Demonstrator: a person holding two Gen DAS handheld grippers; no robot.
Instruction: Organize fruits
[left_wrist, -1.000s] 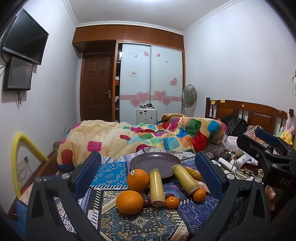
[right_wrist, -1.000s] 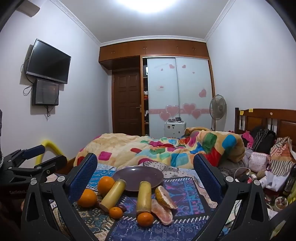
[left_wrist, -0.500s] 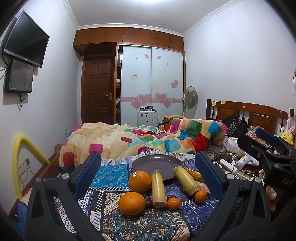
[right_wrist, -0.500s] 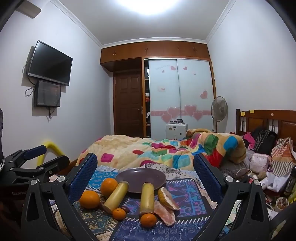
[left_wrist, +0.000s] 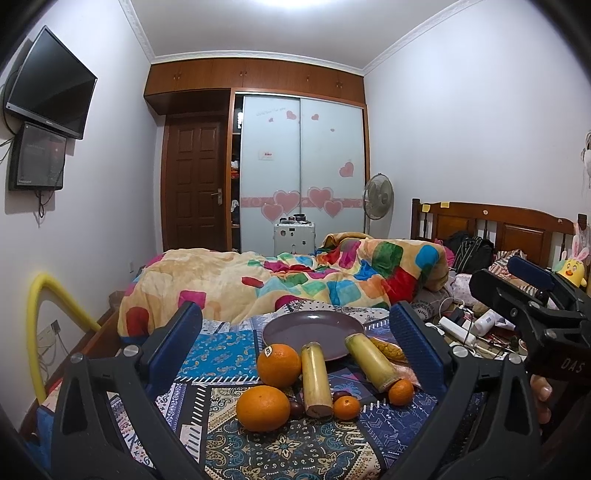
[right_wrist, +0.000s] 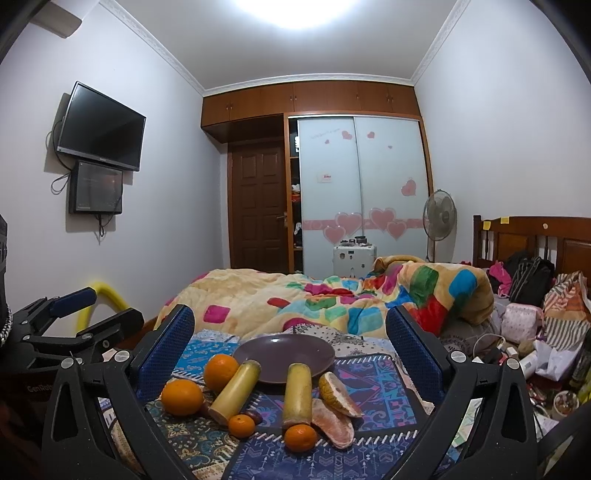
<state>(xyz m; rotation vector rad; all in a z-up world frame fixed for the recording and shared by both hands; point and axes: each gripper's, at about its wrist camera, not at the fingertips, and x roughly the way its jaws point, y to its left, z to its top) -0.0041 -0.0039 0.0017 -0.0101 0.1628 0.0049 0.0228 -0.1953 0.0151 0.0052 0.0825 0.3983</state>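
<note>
**A:** What can't you make out from where you stand?

**B:** A few small dark fruits (left_wrist: 295, 407) sit tucked between the near orange (left_wrist: 263, 408) and the left cane (left_wrist: 316, 379); I can't tell what they are. In my left view the pomelo wedges (left_wrist: 388, 349) are mostly hidden behind the right cane (left_wrist: 371, 362) and my own finger. My right hand-held gripper (left_wrist: 517, 295) shows there only from the side, cut off at the edge, with a bit of my hand (left_wrist: 541, 393) under it. The clutter by the headboard is too jumbled to name.

**A:** And the hand-held grippers?

**B:** My left hand-held gripper (left_wrist: 295, 332) is spread wide, holding nothing. The right one (right_wrist: 290, 339) is the same: wide apart, nothing between the pads. Both hang above the near edge of the bed, short of the fruit.

**A:** Where is the fruit, and how does it look?

**B:** All on the patterned cloth (right_wrist: 369, 373) on the bed, just in front of the plate (right_wrist: 284, 350), which is purple and bare. Two big oranges lie at the left, one with a sticker (left_wrist: 279, 364). Two yellow-green cane pieces point toward the plate; their far ends reach its rim. Two tangerines lie at the near ends of the canes, one (right_wrist: 241, 425) by the left piece, one (right_wrist: 300, 437) touching the right. From the right view, two peeled pomelo wedges (right_wrist: 334, 410) lie beside the right cane, pale pink inside.
</note>
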